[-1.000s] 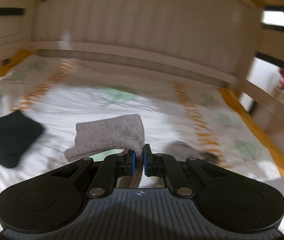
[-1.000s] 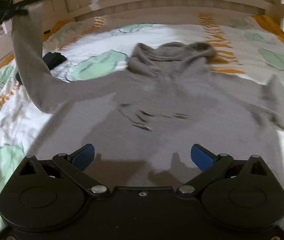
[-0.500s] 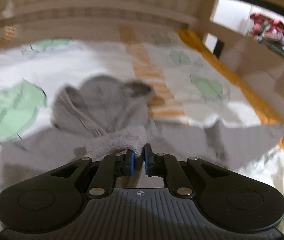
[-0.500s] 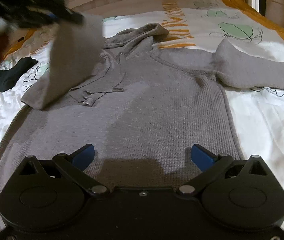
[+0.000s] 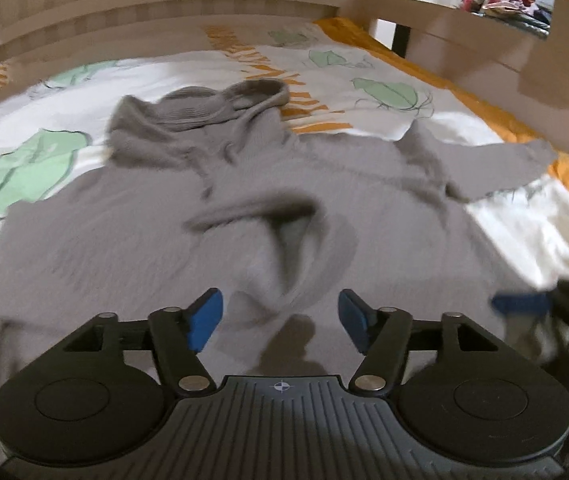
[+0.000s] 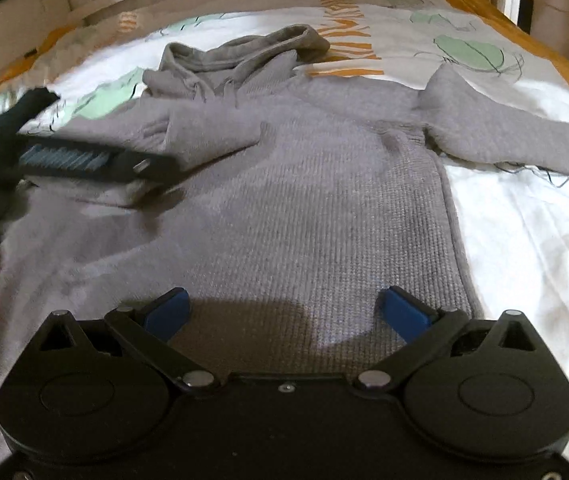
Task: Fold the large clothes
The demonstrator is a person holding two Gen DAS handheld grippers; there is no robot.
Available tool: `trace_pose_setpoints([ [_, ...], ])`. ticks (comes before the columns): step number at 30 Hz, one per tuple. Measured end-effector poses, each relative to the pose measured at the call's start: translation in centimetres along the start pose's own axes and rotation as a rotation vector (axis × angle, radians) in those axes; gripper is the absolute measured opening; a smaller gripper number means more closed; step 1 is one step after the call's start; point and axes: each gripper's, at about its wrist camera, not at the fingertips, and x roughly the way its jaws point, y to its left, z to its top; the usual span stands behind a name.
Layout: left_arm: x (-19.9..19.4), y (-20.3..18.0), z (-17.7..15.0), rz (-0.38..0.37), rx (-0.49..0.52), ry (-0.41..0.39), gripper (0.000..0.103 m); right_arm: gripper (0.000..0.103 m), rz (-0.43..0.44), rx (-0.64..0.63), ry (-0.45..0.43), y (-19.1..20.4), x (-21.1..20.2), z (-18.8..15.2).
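Observation:
A grey knit hoodie (image 6: 316, 200) lies flat on the bed, hood toward the headboard; it also shows in the left wrist view (image 5: 164, 232). Its left sleeve (image 6: 204, 136) is folded across the chest, the cuff (image 5: 280, 236) lying just ahead of my left gripper (image 5: 280, 320), which is open and empty. The right sleeve (image 6: 504, 136) stretches out to the right over the sheet. My right gripper (image 6: 284, 312) is open and empty, low over the hoodie's lower body. The left gripper's body shows in the right wrist view (image 6: 96, 160).
The bed has a white sheet with green leaf and orange prints (image 6: 524, 240). A wooden slatted headboard (image 5: 164, 4) runs along the far side and a wooden rail (image 5: 484, 52) along the right. The sheet's orange border (image 5: 484, 108) marks the right bed edge.
My left gripper carried the left sleeve across the chest, then opened and let the cuff drop. The right gripper stayed open and moved little.

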Motion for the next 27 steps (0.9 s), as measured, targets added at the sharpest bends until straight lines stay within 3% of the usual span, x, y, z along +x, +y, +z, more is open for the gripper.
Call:
trace_pose_setpoints([
  [3,-1.1,2.4,-1.6,0.047,-0.027,0.0,0.065,0.103,-0.014,-0.023,-0.01,0.3,0.1,-0.2],
  [6,-1.1,6.2,-2.6,0.098,-0.124,0.016,0.065,0.103,-0.014,-0.028,-0.018,0.3,0.0,-0.3],
  [9,-1.2,10.3,-3.0,0.134,-0.228,0.007,0.065,0.103,-0.019,-0.033,-0.024,0.4,0.0,-0.2],
  [12,-1.1,13.1,-2.6,0.165,-0.26,-0.004,0.065,0.102,-0.028,-0.039,-0.032,0.6,-0.2,0.1],
  [17,-0.7,16.4,-2.9,0.244,-0.34,-0.016,0.065,0.102,-0.05,-0.065,-0.12,1.4,-1.8,2.1],
  [20,-0.9,18.5,-4.3,0.185,-0.456,-0.066,0.065,0.102,-0.055,-0.103,-0.187,2.4,-2.5,4.2],
  [27,0.0,17.4,-3.5,0.225,-0.384,-0.046,0.074,0.102,-0.074,-0.251,-0.219,6.4,0.6,9.4],
])
